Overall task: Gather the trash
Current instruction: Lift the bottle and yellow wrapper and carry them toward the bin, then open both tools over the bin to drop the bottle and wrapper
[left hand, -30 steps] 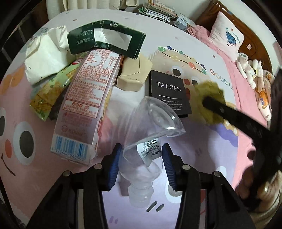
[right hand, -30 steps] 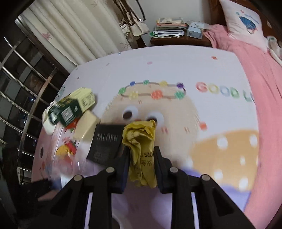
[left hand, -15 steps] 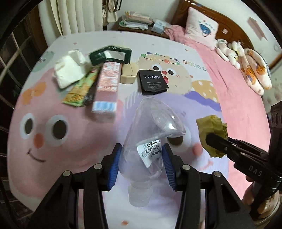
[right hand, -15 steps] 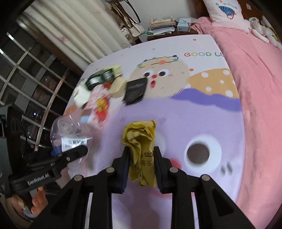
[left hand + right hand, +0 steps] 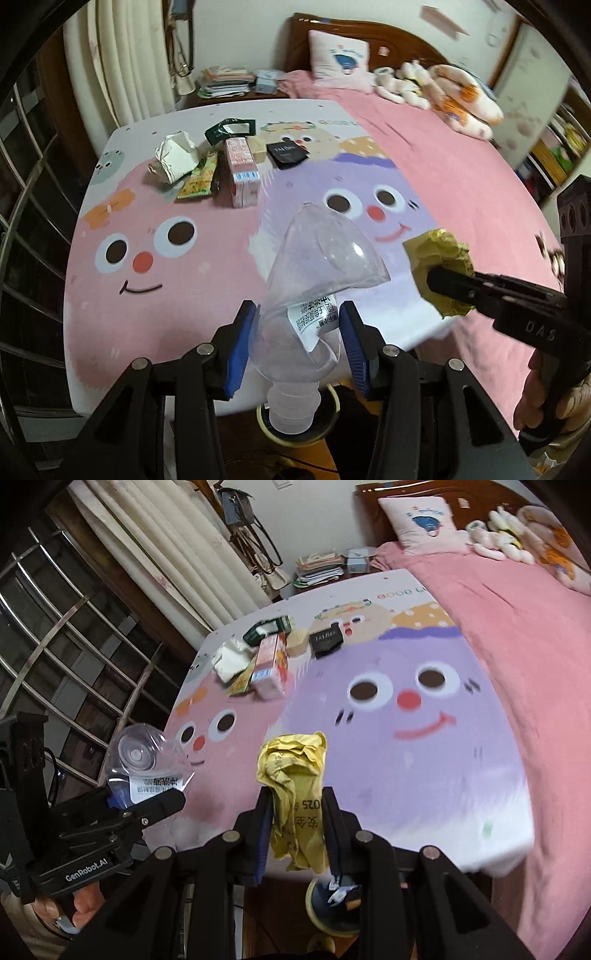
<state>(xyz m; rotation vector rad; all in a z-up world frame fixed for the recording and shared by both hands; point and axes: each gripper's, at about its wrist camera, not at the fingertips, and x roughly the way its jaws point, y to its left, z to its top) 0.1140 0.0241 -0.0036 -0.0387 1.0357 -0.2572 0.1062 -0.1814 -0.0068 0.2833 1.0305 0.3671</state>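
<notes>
A: Below the near edge of the cartoon bedspread (image 5: pixel 162 266), down on the floor, sits a round yellow-rimmed bin (image 5: pixel 334 400). That bin is my landmark. Where do the two loads hang from it?

B: The crushed clear plastic bottle (image 5: pixel 317 280) hangs almost straight above it in the left wrist view. The left gripper (image 5: pixel 295 339) has its blue pads (image 5: pixel 240 343) pressed onto the labelled waist. The long axis runs along the fingers, with the neck and cap pointing back at the bin and the wide base pointing away.

A: And the smaller piece?

B: The crumpled yellow wrapper (image 5: pixel 293 794) is pinched narrow in the right gripper (image 5: pixel 295 834). Its tail droops below the fingers. In the right wrist view the bin (image 5: pixel 314 904) lies just under and slightly to the right of that tail, partly hidden by the gripper body.

A: Which hand is nearer the drop?

B: I judge the left, since the cap already sits over the opening. Both look close.

A: The rest?

B: Far beyond the bin on the bedspread are a pink carton (image 5: pixel 242 171), a white crumpled paper (image 5: pixel 175 157), a green snack packet (image 5: pixel 197 179) and a black Talopn card (image 5: pixel 287 153).
</notes>
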